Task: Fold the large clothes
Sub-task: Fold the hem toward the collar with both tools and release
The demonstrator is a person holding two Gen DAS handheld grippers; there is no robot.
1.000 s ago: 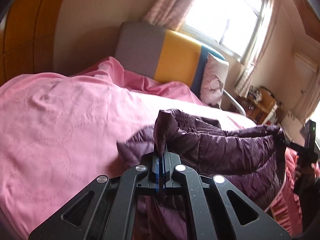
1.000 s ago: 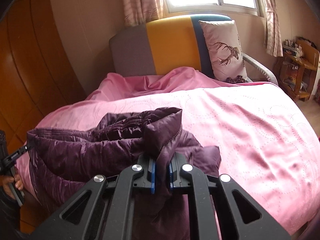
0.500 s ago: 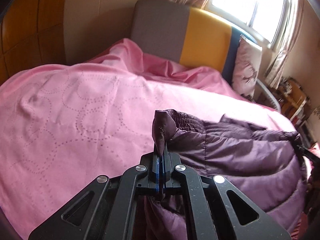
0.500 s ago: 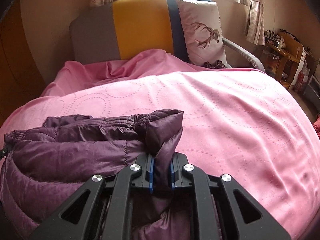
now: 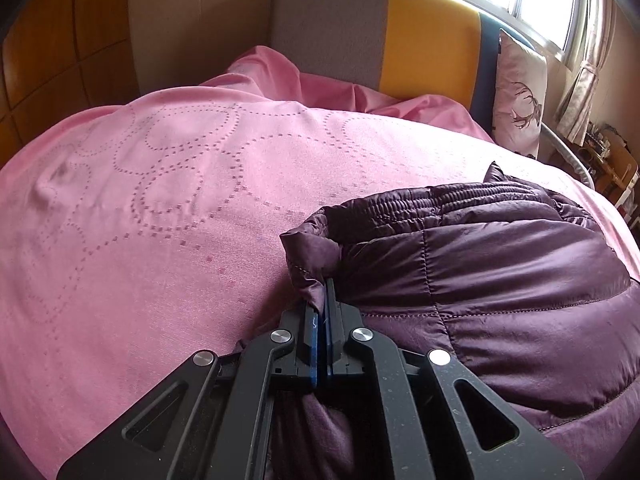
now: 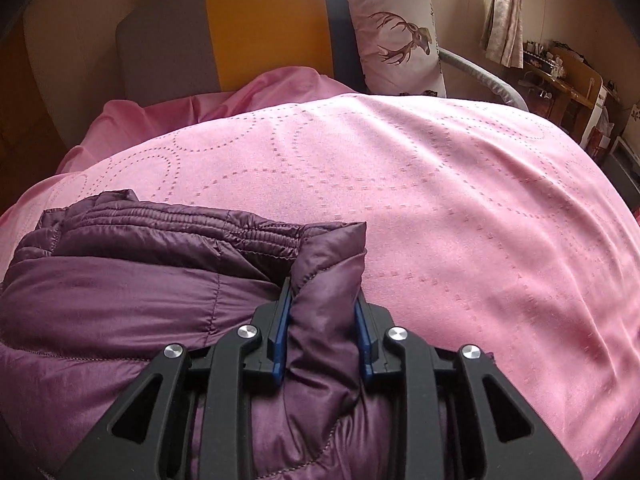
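Observation:
A purple quilted puffer jacket (image 5: 500, 280) lies folded on the pink bedspread (image 5: 160, 208). My left gripper (image 5: 320, 300) is shut on the jacket's left corner, low over the bed. In the right wrist view the jacket (image 6: 120, 300) fills the lower left. My right gripper (image 6: 322, 304) has its jaws parted wider than before, with the jacket's right corner still bunched between them. The jacket's ribbed hem (image 6: 180, 224) faces the headboard.
The pink bedspread (image 6: 460, 200) stretches ahead and to the sides. A grey, yellow and blue headboard (image 5: 380, 40) stands at the far end with a deer-print pillow (image 6: 400, 36). A wooden shelf (image 6: 560, 76) is at the far right.
Both grippers have come down and forward, laying the jacket flat on the bed. The right gripper's jaws have spread apart around the corner they held.

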